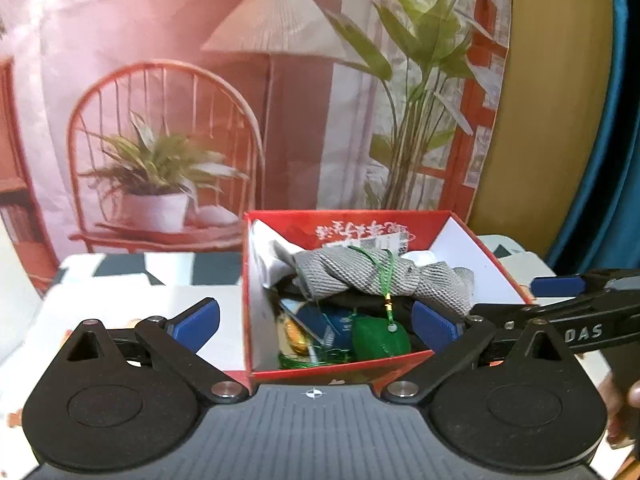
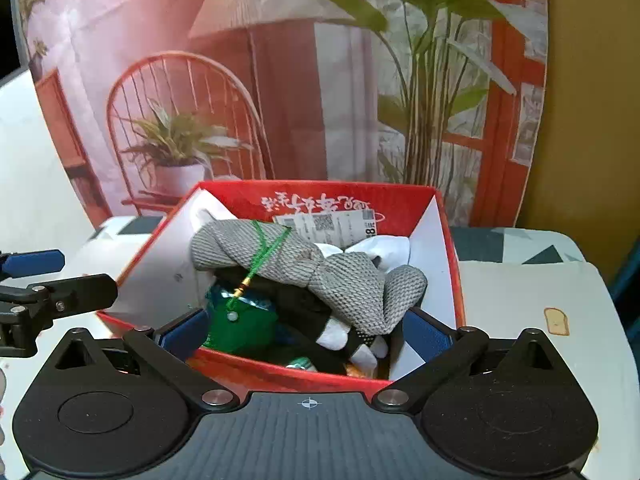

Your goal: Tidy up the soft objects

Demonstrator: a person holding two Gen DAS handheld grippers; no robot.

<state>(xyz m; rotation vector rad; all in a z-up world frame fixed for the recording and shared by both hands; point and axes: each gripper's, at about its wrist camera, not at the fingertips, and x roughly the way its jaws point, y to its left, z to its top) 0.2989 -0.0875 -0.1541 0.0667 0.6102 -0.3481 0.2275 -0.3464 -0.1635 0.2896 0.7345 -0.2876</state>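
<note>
A red box point(image 1: 340, 372) point(image 2: 280, 372) with white inner walls stands on the table, filled with soft things. A grey knitted cloth point(image 1: 360, 276) point(image 2: 340, 276) lies on top, with a green cord draped over it. Below it sit a green pouch point(image 1: 380, 338) point(image 2: 244, 328), a dark cloth and white fabric point(image 2: 384, 250). My left gripper point(image 1: 316, 322) is open above the box's near side, nothing between its blue pads. My right gripper point(image 2: 308, 330) is open over the box too, empty. Each gripper shows at the edge of the other's view: the right gripper point(image 1: 560, 292), the left gripper point(image 2: 36, 276).
The table point(image 2: 520, 304) has a white and dark patterned cover. A printed backdrop point(image 1: 200, 100) of a chair, a lamp and plants hangs right behind the box. A bread-shaped sticker point(image 2: 556, 322) lies at the right. A hand point(image 1: 624, 412) shows at the right edge.
</note>
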